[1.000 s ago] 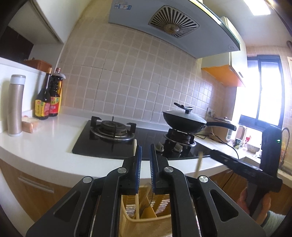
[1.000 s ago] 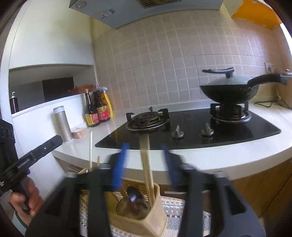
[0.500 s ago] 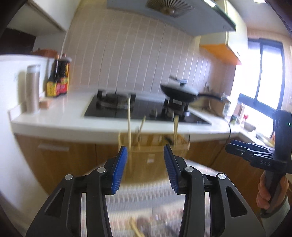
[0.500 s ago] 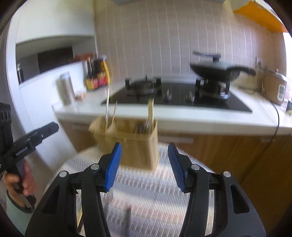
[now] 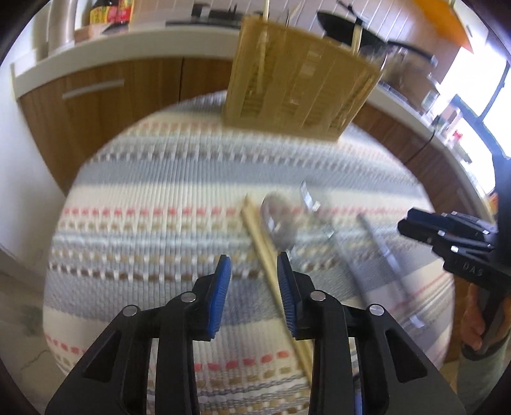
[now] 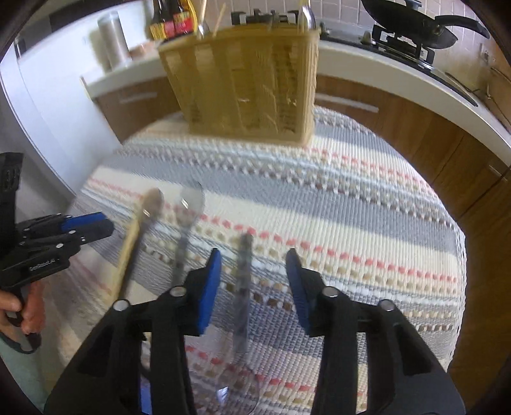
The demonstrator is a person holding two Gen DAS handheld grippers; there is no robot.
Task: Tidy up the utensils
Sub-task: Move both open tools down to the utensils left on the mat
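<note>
A tan slatted utensil holder (image 5: 300, 86) (image 6: 242, 86) stands at the far edge of a striped tablecloth (image 5: 153, 198) (image 6: 367, 204), with chopsticks and spoons standing in it. On the cloth lie wooden chopsticks (image 5: 255, 230) (image 6: 129, 245), metal spoons (image 5: 278, 217) (image 6: 188, 207) and a grey metal utensil (image 5: 380, 252) (image 6: 242, 287). My left gripper (image 5: 252, 265) hovers over the chopsticks, which run between its closing jaws near the right pad, not pressed. My right gripper (image 6: 254, 258) straddles the grey utensil's handle, its jaws closing and apart from it.
Behind the table runs a white counter (image 6: 383, 70) over wooden cupboards (image 5: 95, 102). On it are a gas hob with a black wok (image 6: 415, 19), sauce bottles (image 6: 172, 22) and a metal flask (image 6: 113, 41). A hand (image 5: 472, 322) holds the right gripper's grip.
Both grippers have dropped and tipped downward, from facing the hob to looking at the cloth and loose utensils. The left jaws went from shut to open; both now stand narrower than half a second ago.
</note>
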